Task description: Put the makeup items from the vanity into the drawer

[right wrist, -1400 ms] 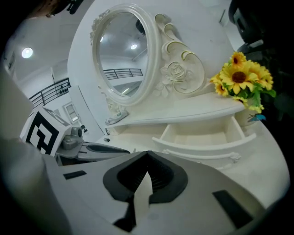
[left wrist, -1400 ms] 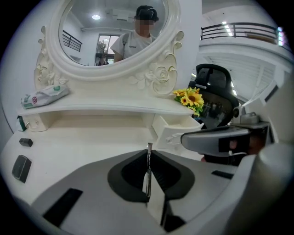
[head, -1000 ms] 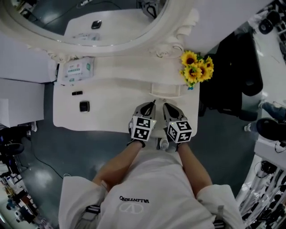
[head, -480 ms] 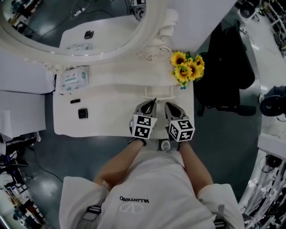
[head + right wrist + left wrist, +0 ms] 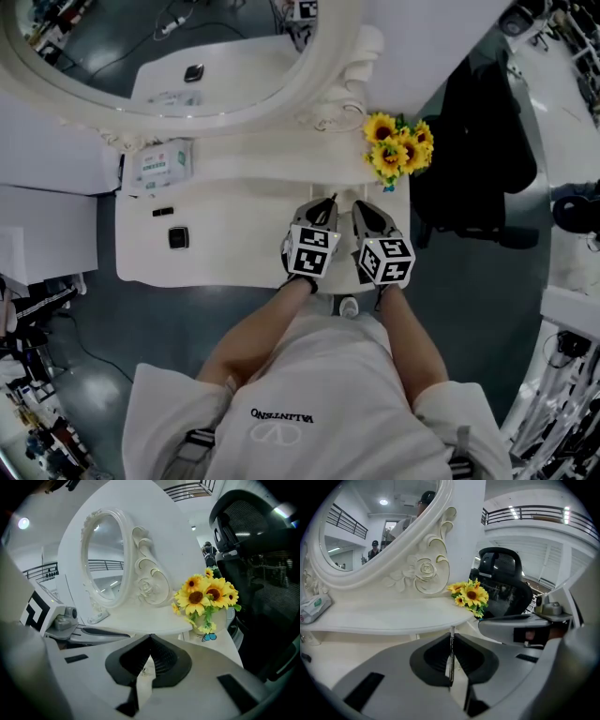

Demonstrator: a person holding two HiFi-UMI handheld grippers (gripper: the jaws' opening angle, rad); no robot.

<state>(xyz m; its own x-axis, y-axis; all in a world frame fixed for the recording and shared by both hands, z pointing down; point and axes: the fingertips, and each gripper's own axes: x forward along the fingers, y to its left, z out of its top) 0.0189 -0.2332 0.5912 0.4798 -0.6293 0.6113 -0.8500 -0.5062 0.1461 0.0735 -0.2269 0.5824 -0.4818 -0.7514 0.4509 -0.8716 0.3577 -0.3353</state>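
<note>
Head view shows both grippers side by side over the front edge of the vanity, and honestly nothing is picked up yet. The left gripper is clamped fully together with nothing in it. Same for the right gripper, tips meeting on air.

The makeup stuff, a small black compact and a black stick, sits well off to the left of the left jaws. A wipes pack lies further out beyond them, toward the mirror. The sunflowers are just ahead and to the right of the right jaws.

I can't see any drawer pulled out. There's a small round thing behind the jaws, between the arms, that might be its knob.

My take: get the drawer open first, then spread the left jaws before swinging left. Come down over the compact squarely, and keep the right jaws clear of the flowers.
</note>
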